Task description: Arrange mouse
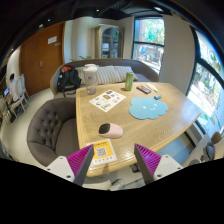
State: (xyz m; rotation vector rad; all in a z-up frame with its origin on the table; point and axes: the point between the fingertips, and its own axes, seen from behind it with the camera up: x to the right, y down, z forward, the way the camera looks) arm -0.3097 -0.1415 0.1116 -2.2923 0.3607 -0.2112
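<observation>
My gripper (113,160) hung with its jaws spread wide and empty above the wooden table (150,125), the pink mouse (110,130) resting just ahead of them, near a blue mat (149,108).

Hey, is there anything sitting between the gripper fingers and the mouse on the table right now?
Nothing visible blocks the way. The mouse lies on bare wooden table just beyond the open gripper. A yellow card lies flat between the fingers, short of the mouse, too low to obstruct.
</observation>
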